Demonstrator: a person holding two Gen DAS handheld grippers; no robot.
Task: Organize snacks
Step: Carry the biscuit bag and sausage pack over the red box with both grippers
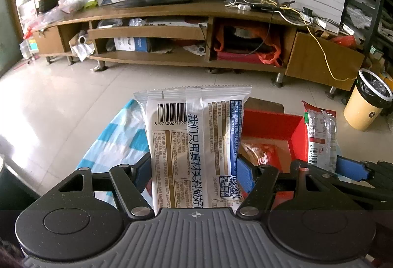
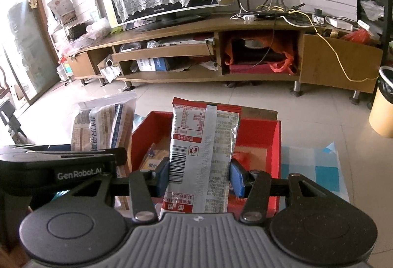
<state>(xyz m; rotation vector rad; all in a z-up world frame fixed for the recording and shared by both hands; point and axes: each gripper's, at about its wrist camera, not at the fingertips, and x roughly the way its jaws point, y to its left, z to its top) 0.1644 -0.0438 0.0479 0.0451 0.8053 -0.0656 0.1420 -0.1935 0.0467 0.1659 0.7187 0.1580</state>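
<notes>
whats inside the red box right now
The red box holds an orange-yellow packet and a red wrapper. The held red-and-silver packet hides the middle of its floor.

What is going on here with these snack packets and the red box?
A person holds a gripper in each hand. The left gripper is clamped on a white snack packet, and the right gripper on a red and silver packet. Both packets are held above the open red box, which already contains some snacks. Neither has been dropped in yet.
</notes>
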